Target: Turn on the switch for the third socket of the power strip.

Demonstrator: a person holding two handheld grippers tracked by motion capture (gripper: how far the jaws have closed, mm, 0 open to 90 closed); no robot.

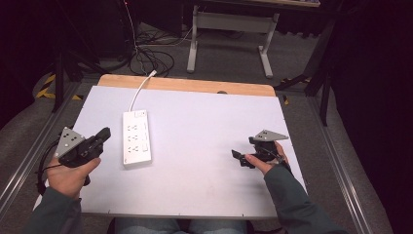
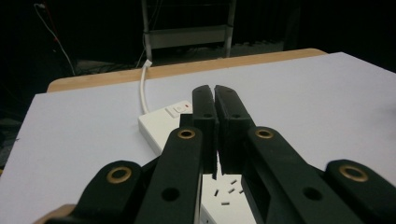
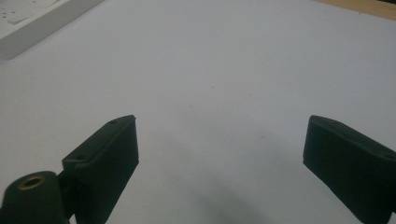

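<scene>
A white power strip (image 1: pixel 136 137) lies lengthwise on the left half of the white tabletop (image 1: pixel 204 117), its cord (image 1: pixel 141 87) running off the far edge. My left gripper (image 1: pixel 101 135) hovers just left of the strip, held in the left hand and pointing toward it. In the left gripper view its jaws are pressed together with nothing between them (image 2: pixel 215 93), above the strip (image 2: pixel 159 123) and its red-marked switch (image 2: pixel 180 109). My right gripper (image 1: pixel 245 148) rests low at the right side, open and empty (image 3: pixel 222 123) over bare tabletop. The strip's corner (image 3: pixel 37 23) lies far off.
A wooden strip (image 1: pixel 195 85) borders the table's far edge. Beyond it, on the floor, stand a white desk frame (image 1: pixel 229 39) and tangled cables (image 1: pixel 151 58). Metal rails (image 1: pixel 336 161) run along both sides of the table.
</scene>
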